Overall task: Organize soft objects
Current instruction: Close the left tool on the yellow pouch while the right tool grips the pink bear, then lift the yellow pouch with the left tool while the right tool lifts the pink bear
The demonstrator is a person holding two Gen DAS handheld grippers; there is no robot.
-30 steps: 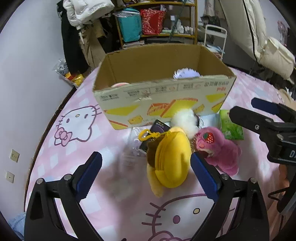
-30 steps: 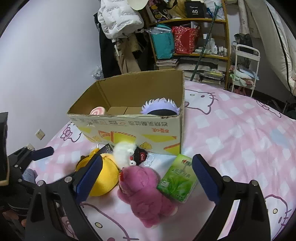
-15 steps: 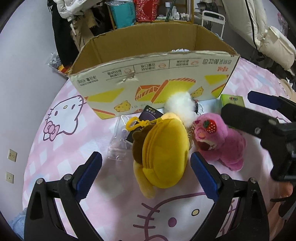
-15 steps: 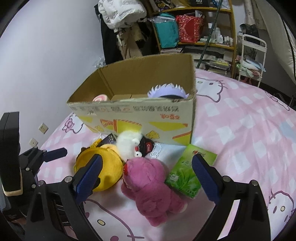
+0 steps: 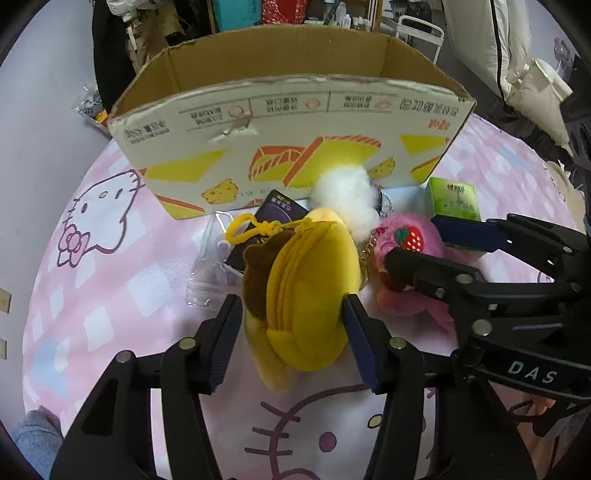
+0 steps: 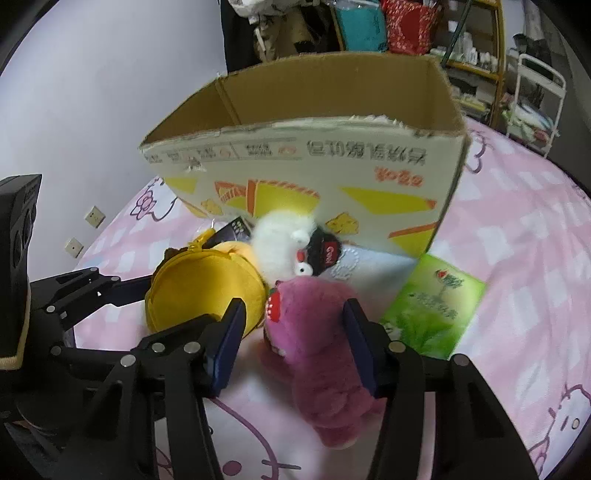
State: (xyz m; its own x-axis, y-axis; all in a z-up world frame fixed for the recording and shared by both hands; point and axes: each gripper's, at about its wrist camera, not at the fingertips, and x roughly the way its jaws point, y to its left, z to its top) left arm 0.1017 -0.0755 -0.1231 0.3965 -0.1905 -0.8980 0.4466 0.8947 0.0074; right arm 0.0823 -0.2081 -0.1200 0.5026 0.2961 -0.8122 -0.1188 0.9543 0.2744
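A yellow round plush (image 5: 306,295) with a zip and a yellow clip lies on the pink bed cover in front of the cardboard box (image 5: 288,110). My left gripper (image 5: 293,339) is closing and both its blue pads press the plush's sides. Beside it lies a pink plush (image 6: 314,339) with a strawberry nose. My right gripper (image 6: 291,339) is closing around it: the right pad touches the fur and a narrow gap shows at the left pad. A white fluffy toy (image 6: 280,240) with a black face lies behind both, against the box.
A green tissue pack (image 6: 436,306) lies right of the pink plush. Clear plastic packaging (image 5: 210,273) and a dark card (image 5: 280,210) lie left of the yellow plush. Shelves (image 6: 406,26), hanging clothes and a white cart (image 6: 535,92) stand beyond the bed. The wall runs along the left.
Both grippers have come down closer to the plush toys and their wide jaws have narrowed, the left around the yellow plush and the right around the pink one.
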